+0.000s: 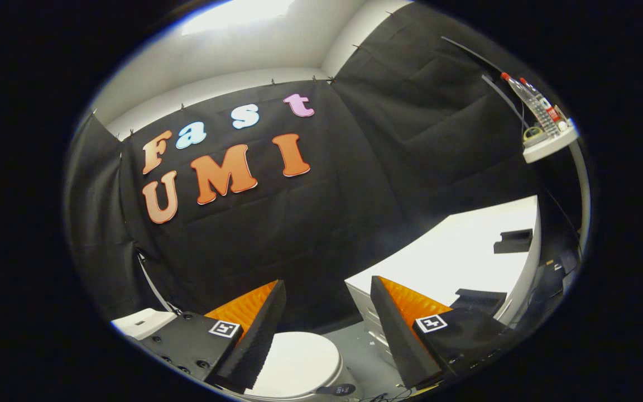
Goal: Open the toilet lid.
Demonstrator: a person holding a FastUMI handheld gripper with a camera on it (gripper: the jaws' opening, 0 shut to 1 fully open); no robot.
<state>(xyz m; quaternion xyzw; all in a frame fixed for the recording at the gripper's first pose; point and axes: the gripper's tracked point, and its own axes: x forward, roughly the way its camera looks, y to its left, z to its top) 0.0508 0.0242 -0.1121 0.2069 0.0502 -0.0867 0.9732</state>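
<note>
Gripper (327, 312) fingers spread apart with nothing between them, toilet lid (294, 364) closed below and just ahead of them, cabinet (461, 262) right of the toilet against the cloth wall, small shelf (550, 146) high above the cabinet

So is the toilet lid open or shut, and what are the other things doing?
toilet lid: shut, lying flat on the toilet, below and between the fingers.
gripper: open, fingers spread wide, holding nothing, above the lid and not touching it.
white cabinet: drawers closed as far as they show.
wall shelf: mounted up high, holding bottles.
</note>
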